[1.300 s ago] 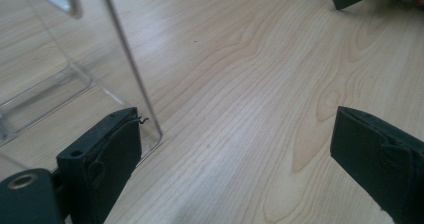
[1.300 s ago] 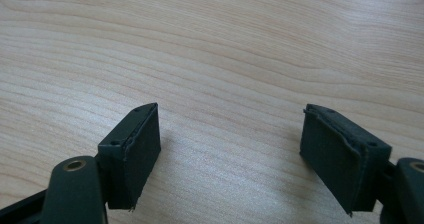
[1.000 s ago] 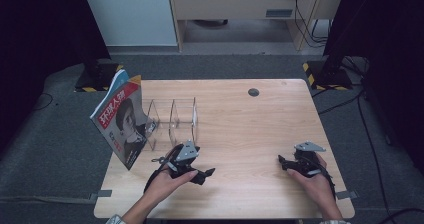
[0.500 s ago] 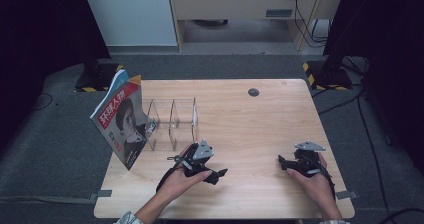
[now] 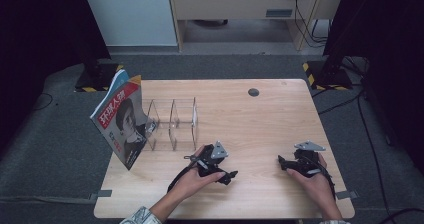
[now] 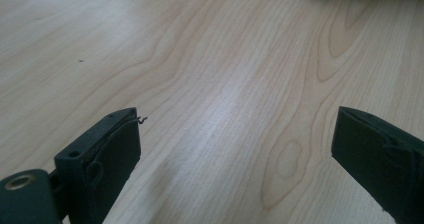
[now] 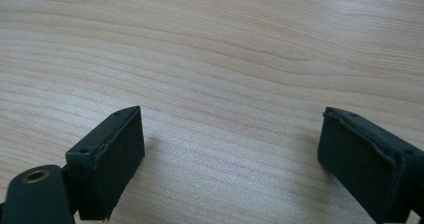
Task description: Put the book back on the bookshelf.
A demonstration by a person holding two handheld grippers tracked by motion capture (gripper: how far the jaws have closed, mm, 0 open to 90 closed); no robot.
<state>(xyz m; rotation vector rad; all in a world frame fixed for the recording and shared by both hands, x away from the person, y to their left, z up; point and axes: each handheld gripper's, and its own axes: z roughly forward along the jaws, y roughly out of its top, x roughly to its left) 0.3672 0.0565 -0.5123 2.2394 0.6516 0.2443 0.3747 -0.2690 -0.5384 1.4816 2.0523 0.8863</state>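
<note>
Both hands are down at the near edge of the table [image 5: 260, 114], and nothing is in either grip. The left gripper [image 5: 227, 175] sits a little left of centre, its jaws spread wide over bare wood. In the left gripper view you can see right between them, nothing but grain. The right gripper [image 5: 284, 162] rests near the right corner, and its jaws have just been opening; they stand wide now, with only tabletop between them in the right gripper view.

The magazine [image 5: 121, 118] is on the far left, standing on edge and leaning, cover towards us, propped against the left end of the clear rack [image 5: 172, 124]. It hangs out past the table's left edge. The rack's slots look empty from here, though the clear walls make that hard to swear to. Both grippers are well apart from the magazine, the left one being the nearer. A small dark disc [image 5: 254, 92] lies by the far edge, out of play.

So where are we? To my eye this is a pause between moves: either the magazine has just been stood up and the hands are resting, or the reach has not begun. If more is to come, I'd say it falls to the left gripper. It would have to travel up and left, meet the magazine's free edge with jaws this wide, and pinch without tipping that lean. A nudge could topple it off the edge.
</note>
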